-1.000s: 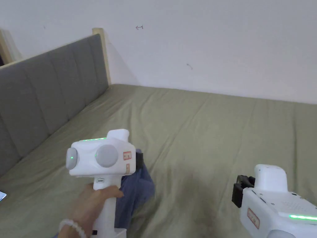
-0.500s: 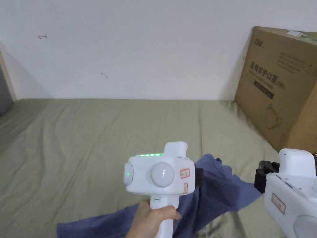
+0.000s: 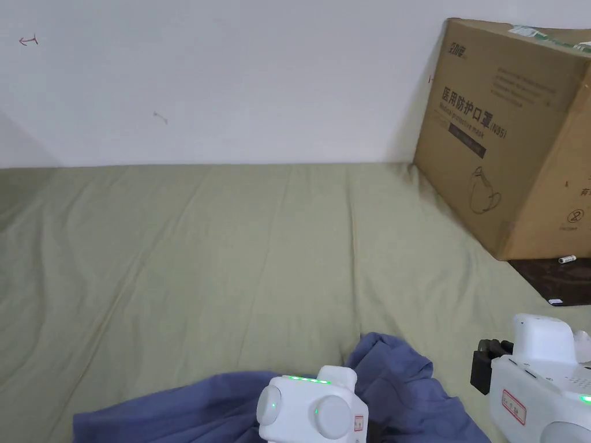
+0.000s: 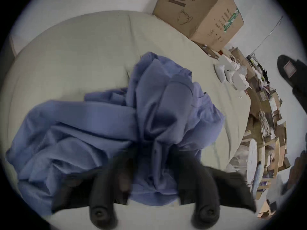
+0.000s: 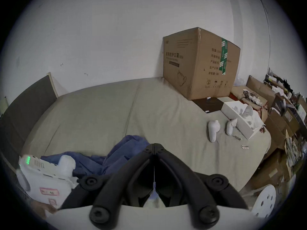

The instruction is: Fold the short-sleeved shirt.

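Gripping the crumpled blue shirt [image 4: 149, 117], the left gripper [image 4: 150, 172].

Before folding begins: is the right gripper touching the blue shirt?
Apart. In the right gripper view, the right gripper has its jaws shut on nothing, above the bed sheet; the shirt lies behind them.

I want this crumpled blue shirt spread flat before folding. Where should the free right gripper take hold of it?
Probably the raised fold of the crumpled blue short-sleeved shirt nearest the right gripper, coming from its right side. That edge stands up off the green bedsheet, while the left gripper appears to hold the bunched middle.
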